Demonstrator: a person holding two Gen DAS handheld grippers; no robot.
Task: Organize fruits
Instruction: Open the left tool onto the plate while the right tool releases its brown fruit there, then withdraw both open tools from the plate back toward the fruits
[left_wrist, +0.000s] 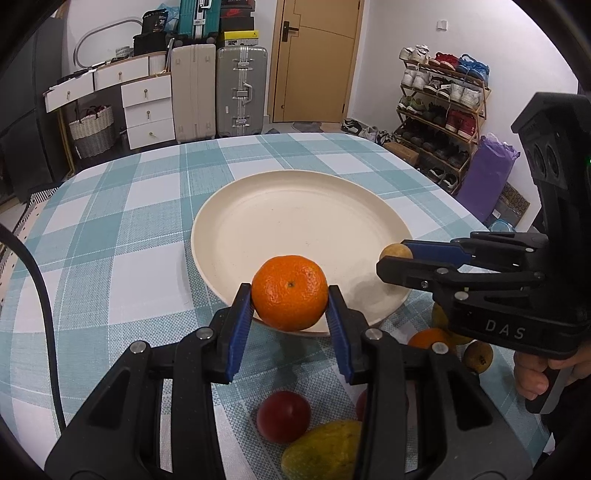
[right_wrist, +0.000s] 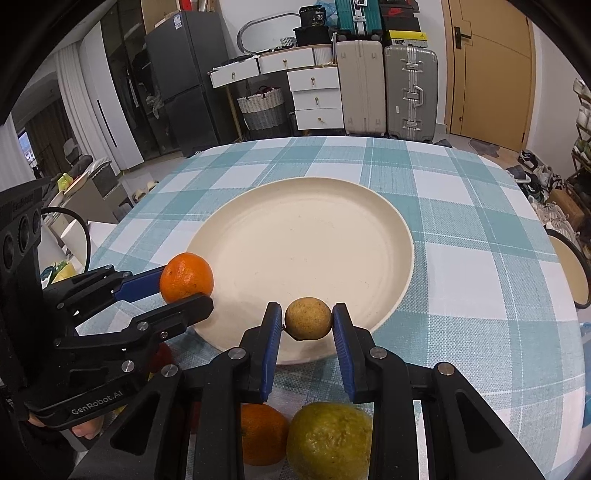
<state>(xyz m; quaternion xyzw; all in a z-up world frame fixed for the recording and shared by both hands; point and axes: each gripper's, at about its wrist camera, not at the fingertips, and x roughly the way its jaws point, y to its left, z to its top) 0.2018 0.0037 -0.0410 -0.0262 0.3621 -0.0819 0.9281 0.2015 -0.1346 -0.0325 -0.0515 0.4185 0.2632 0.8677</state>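
Over the near rim of the cream plate (left_wrist: 295, 218), still bare, the left gripper (left_wrist: 290, 299) clamped an orange mandarin (left_wrist: 290, 291). Just right of it, at the same rim, the right gripper (right_wrist: 307, 321) pinched a small tan fruit (right_wrist: 308, 318). Nearer than the plate, several fruits waited on the checked cloth (left_wrist: 110, 258): sorting had barely begun.

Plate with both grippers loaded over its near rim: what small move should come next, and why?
Probably lower both a little further in over the bare plate and release. The left gripper is shut on the orange, the right gripper on the small tan fruit, both at the near rim.
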